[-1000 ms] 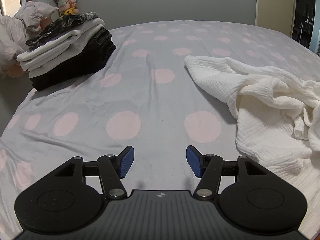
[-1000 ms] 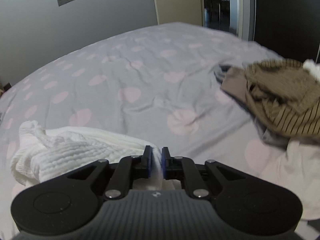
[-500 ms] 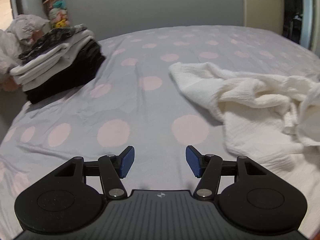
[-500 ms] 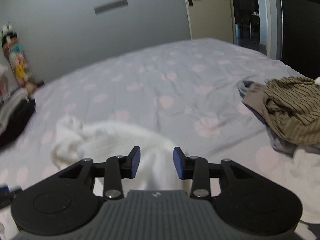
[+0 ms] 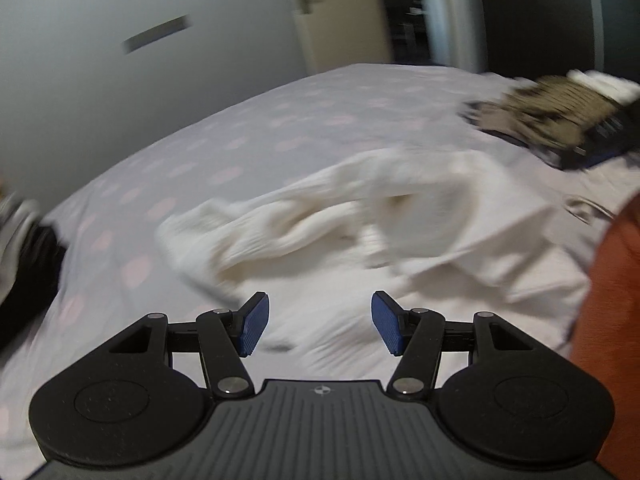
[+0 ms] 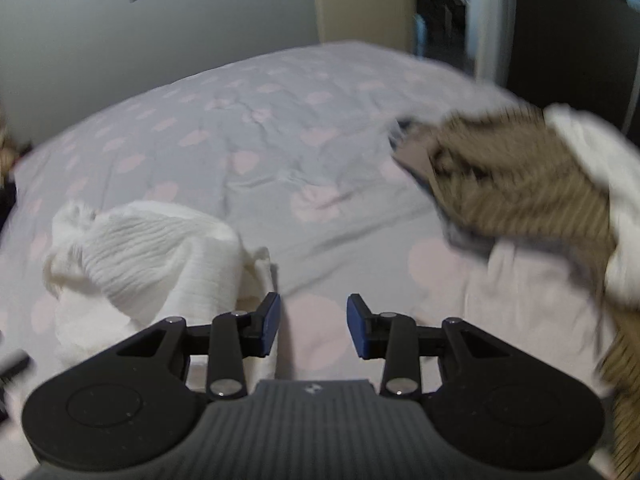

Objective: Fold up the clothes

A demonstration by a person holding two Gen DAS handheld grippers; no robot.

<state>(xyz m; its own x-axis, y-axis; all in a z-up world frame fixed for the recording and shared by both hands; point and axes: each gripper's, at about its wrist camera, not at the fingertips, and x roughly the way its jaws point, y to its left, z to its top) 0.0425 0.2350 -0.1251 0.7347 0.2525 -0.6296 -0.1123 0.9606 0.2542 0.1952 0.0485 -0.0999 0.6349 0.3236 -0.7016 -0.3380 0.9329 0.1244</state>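
The crumpled white textured cotton garment (image 5: 320, 220) is lying loose on the bed covered in a grey sheet with pink dots (image 6: 280, 128), gripped by nothing. The left gripper (image 5: 320, 328) is hovering above it with its blue-padded fingers (image 5: 254, 330) spread wide and empty. The right gripper (image 6: 313, 326) is hanging just beside the garment's edge, its fingers also parted and holding nothing. A blurred heap of brown striped clothing (image 6: 520, 188) is sitting off to the right, well apart from the white garment.
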